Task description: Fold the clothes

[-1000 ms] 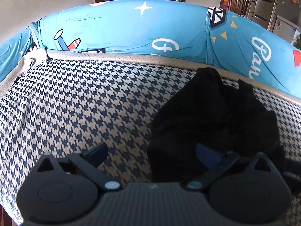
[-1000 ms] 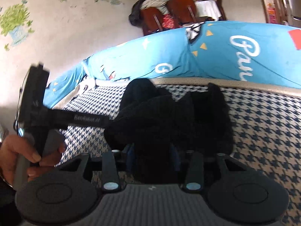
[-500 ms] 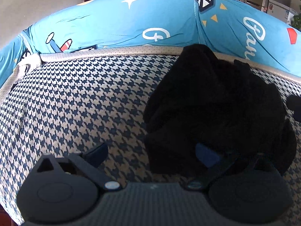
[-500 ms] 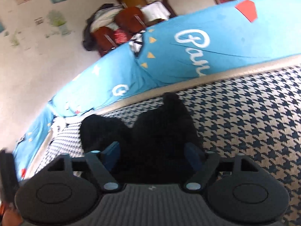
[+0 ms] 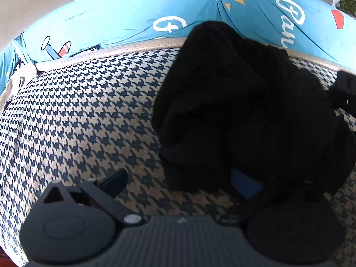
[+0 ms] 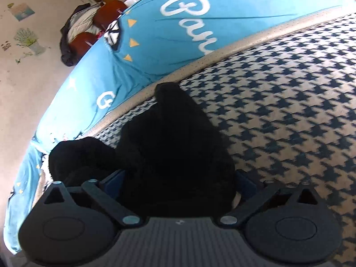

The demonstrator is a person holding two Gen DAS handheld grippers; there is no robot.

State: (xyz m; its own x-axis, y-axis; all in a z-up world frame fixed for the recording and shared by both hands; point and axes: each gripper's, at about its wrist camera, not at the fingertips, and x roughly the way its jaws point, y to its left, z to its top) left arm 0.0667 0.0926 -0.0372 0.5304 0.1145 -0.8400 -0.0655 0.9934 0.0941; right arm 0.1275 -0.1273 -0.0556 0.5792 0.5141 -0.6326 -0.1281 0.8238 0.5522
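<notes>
Left claw [image 5: 180, 183]: spread wide, black garment [image 5: 244, 111] bunched ahead-right over its right finger.
Right claw [image 6: 178, 183]: spread, garment [image 6: 173, 146] heaped between fingers.
Beneath: houndstooth cushion [image 5: 77, 122].

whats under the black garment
The black garment lies bunched on the houndstooth cushion, whose pattern shows all around it. Whether anything else lies beneath the heap cannot be seen; the cloth covers it.

We look forward from each gripper's wrist, low and close over the houndstooth surface [image 5: 77, 115]. Both views face the blue printed sheet [image 5: 133, 15] and share the black garment [image 5: 244, 111].
</notes>
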